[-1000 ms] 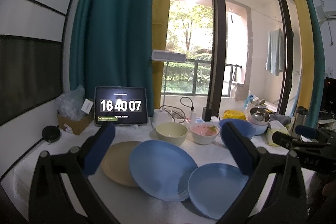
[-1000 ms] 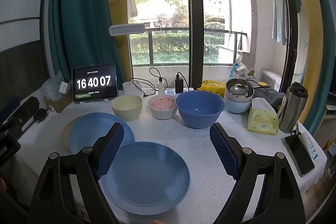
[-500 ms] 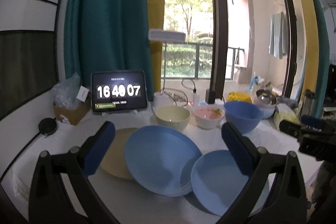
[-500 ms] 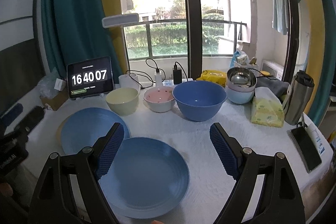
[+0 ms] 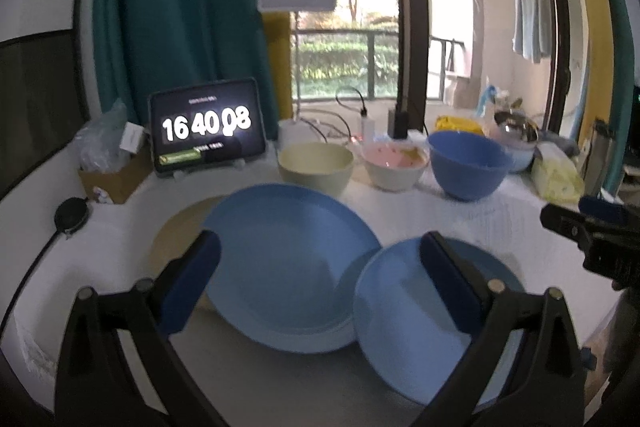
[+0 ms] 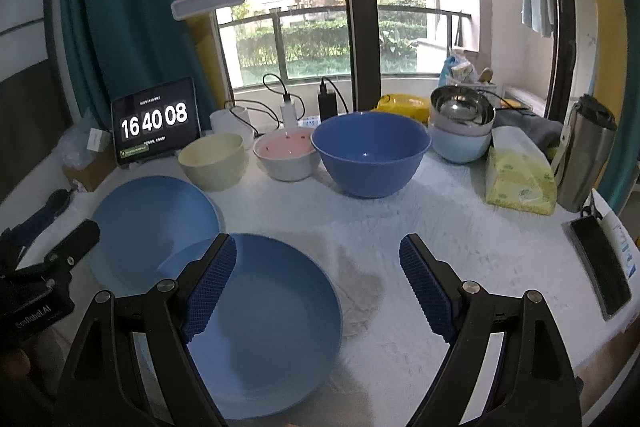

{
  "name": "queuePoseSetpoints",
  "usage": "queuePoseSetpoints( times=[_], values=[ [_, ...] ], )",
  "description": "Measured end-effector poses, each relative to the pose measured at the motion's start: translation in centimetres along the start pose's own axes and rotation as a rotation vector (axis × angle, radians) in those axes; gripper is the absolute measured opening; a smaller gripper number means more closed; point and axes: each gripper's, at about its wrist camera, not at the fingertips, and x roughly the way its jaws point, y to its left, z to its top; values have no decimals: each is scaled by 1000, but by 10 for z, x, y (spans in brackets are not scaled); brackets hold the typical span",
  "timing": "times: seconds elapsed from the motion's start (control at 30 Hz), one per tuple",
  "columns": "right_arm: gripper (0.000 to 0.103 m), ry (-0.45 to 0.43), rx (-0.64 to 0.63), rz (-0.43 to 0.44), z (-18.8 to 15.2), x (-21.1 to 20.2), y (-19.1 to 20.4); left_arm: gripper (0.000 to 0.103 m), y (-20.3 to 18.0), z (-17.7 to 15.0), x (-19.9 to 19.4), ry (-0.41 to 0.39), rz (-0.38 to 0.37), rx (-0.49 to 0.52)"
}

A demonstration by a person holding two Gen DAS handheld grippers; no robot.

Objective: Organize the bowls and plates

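While I am steering both tools over the white-covered worktop (image 6: pixel 400 227), the left hand-held gripper (image 5: pixel 320 267) is hovering above the plates with its jaws closing from nearly full width, and nothing is sitting between its pads. Under it, the large light blue plate (image 5: pixel 288 259) is lying partly over a beige plate (image 5: pixel 176 235), and its right edge is overlapping the smaller blue plate (image 5: pixel 408 339) beside it.

I am holding the right hand-held gripper (image 6: pixel 316 279) with its jaws standing wide apart and empty; its left finger (image 6: pixel 208 283) is showing over the near blue plate, its right finger (image 6: pixel 428 287) over bare cloth.

Behind the plates, a row of bowls is standing: a cream bowl (image 6: pixel 212 159), a pink-lined white bowl (image 6: pixel 286 155) and a big blue bowl (image 6: pixel 370 151), all close together. Further right, a steel bowl (image 6: pixel 462 107) is nesting on top of a stack of pale bowls (image 6: pixel 460 143). A tablet clock (image 6: pixel 156 125) is leaning at the back left, and a yellow tissue pack (image 6: pixel 518 179) is lying near a steel flask (image 6: pixel 584 151).
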Motion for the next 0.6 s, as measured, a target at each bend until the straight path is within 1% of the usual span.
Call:
queuePoseSetpoints(
  times=[0.13,0.2,0.23,0.3,0.37,0.4,0.47,0.57,0.6],
  values=[
    [77,23,15,6,-5,13,-7,82,-11,-8,20,76,-4,26],
    [73,43,26,13,-9,20,-11,67,-14,-13,29,116,-8,24],
    [69,55,27,18,-11,23,-12,64,-15,-15,34,143,-11,21],
    [63,76,28,29,-15,30,-14,52,-17,-21,44,183,-15,12],
    [52,95,24,39,-18,36,-14,47,-19,-27,53,219,-9,7],
    [51,104,20,41,-19,40,-15,46,-20,-29,57,236,-9,3],
    [42,121,17,46,-22,46,-16,45,-22,-33,62,257,-8,7],
    [34,142,23,48,-25,53,-19,42,-27,-36,66,281,-8,22],
    [33,150,25,46,-27,55,-21,40,-28,-37,67,288,-8,28]
  ],
)
